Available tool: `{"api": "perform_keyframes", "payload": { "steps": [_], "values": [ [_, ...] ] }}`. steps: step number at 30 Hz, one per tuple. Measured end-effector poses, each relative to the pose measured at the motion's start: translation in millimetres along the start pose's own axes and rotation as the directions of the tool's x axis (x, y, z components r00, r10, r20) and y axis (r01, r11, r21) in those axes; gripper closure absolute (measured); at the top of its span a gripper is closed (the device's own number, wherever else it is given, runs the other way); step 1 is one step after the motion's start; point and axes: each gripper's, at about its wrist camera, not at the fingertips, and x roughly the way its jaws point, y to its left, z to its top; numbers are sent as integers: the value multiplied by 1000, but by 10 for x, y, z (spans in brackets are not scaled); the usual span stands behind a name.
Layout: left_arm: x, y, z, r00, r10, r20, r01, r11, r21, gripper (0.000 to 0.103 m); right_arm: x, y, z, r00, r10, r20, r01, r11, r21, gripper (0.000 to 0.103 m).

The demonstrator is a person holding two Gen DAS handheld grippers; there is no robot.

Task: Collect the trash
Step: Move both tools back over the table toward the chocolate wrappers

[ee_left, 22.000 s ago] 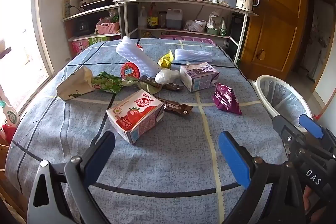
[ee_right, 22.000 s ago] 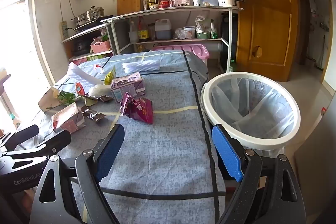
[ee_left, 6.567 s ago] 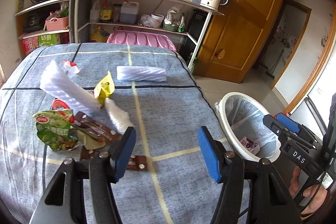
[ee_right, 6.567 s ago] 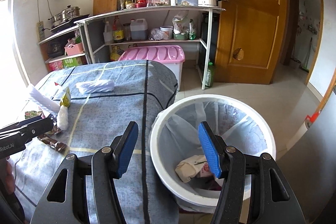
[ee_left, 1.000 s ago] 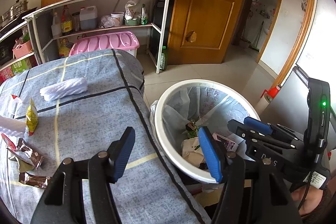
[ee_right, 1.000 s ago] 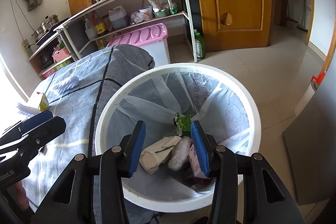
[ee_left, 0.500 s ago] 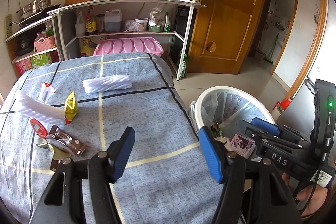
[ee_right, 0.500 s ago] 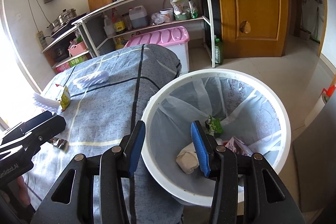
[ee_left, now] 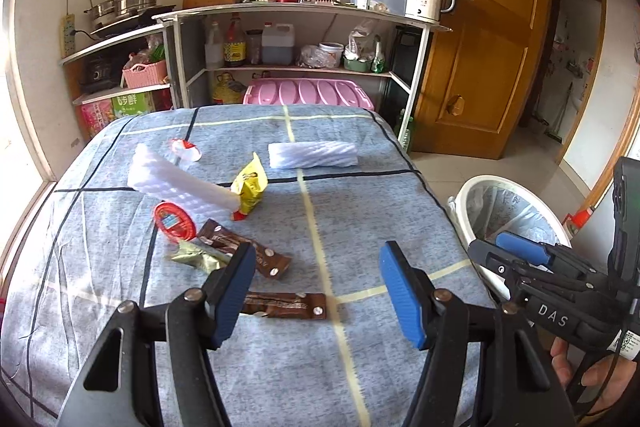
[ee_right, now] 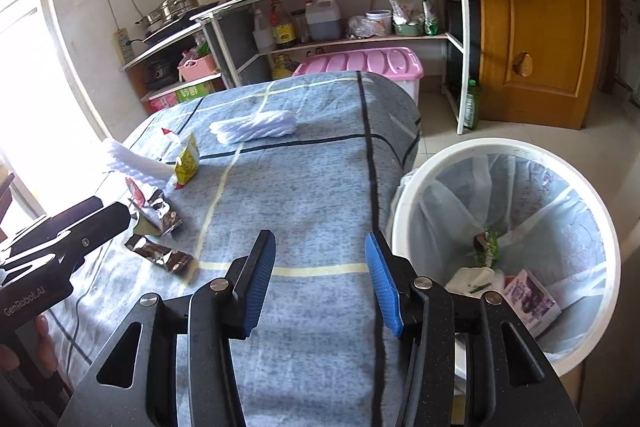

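Trash lies on the blue checked table [ee_left: 384, 211]: two brown wrappers [ee_left: 280, 305], a red lid [ee_left: 174, 221], a yellow packet [ee_left: 251, 183], two white foam pieces [ee_left: 312, 155]. My left gripper [ee_left: 318, 297] is open and empty, just above the nearer brown wrapper. My right gripper [ee_right: 318, 277] is open and empty over the table's right side, beside the white bin [ee_right: 600, 227], which holds several pieces of trash. The wrappers [ee_right: 158, 253] and foam [ee_right: 254, 127] also show in the right wrist view.
Metal shelves [ee_left: 296, 15] with bottles and a kettle stand behind the table. A pink tub [ee_left: 308, 93] sits under them. A wooden door [ee_left: 492, 27] is at the right. A window is at the left.
Both grippers have swung left from the bin toward the table. My left gripper has come closer to the brown wrappers. Both stay open.
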Motion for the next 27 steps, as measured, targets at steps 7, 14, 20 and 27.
{"api": "perform_keyframes", "payload": {
  "steps": [7,14,20,27],
  "values": [
    [-5,379,-95,999,40,-17,-40,998,-55,36,189,392,-33,999,39,-36,-41,997,-62,54],
    [1,733,-162,998,57,-28,-60,993,-106,36,384,702,-49,995,72,-68,-80,989,-128,54],
    [40,1059,-216,993,105,-46,-110,985,-133,36,553,877,-79,984,138,-117,-156,974,-165,50],
    [125,1319,-216,993,104,-62,-113,980,-161,33,724,1179,-99,966,201,-160,-237,938,-254,48]
  ]
}}
